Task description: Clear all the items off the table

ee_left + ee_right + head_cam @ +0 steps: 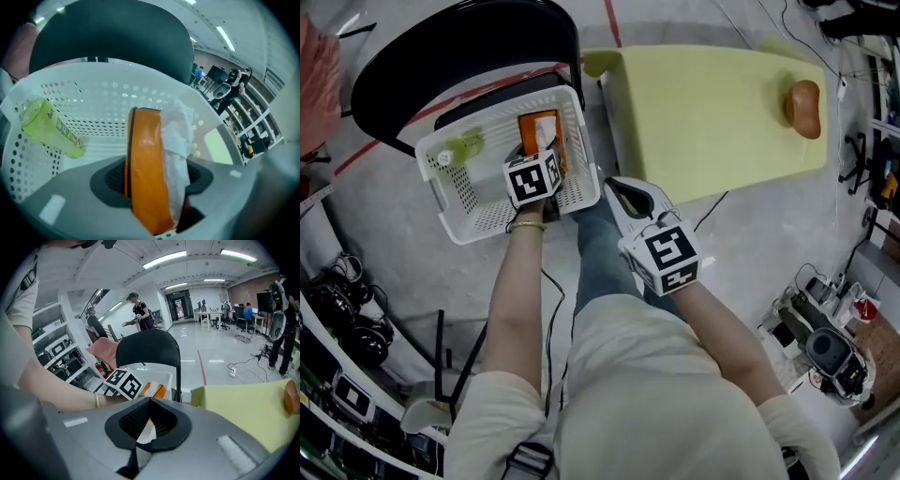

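The white perforated basket sits on the black chair, beside the yellow-green table. It contains two items:

- A green bottle lies on its side against the far wall.
- An orange tissue pack stands upright, with white tissue showing along one edge.

Your left gripper reaches into the basket, and its jaws pinch the tissue pack. Your right gripper hangs between the basket and the table with its jaws pressed together on nothing. One brown rounded item is on the table, near the far end.
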Motion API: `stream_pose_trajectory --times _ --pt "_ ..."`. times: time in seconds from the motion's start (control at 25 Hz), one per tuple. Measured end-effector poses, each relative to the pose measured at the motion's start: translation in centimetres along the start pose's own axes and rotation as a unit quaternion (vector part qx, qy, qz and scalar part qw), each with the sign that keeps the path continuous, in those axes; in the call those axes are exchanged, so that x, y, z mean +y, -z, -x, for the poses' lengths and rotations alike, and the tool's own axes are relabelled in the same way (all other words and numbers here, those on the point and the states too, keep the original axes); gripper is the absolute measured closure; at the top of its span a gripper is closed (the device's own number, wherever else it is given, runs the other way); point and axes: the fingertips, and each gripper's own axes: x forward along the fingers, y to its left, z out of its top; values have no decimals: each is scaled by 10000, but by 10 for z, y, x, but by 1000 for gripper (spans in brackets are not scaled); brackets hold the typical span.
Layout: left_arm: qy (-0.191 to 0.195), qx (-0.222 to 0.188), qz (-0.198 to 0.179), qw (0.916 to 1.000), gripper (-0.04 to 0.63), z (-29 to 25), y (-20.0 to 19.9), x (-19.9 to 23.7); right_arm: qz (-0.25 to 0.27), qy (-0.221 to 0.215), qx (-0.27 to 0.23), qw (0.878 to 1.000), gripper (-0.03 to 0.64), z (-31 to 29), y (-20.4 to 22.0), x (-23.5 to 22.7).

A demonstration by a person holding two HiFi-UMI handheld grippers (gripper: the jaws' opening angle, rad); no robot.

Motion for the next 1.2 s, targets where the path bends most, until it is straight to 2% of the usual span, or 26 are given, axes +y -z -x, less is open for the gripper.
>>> stream_pose_trajectory --times 0.48,0.64,0.76,0.92,1.2 --pt "-65 23 135 9999 316 -39 3 7 -143 52 142 9998 623 -7 17 -8" --pt "-51 14 150 9999 292 -39 5 6 -159 30 127 9998 623 -6 20 -6" --pt "58 44 345 9994 271 -38 8 4 -202 13 98 9997 623 -5 19 -4" --pt "194 -284 456 9984 181 -30 -6 0 -182 3 28 9998 621 -6 14 -5" --pt "138 -446 469 9978 181 -13 -14 0 -118 -37 -72 9999 621 -2 7 -1"
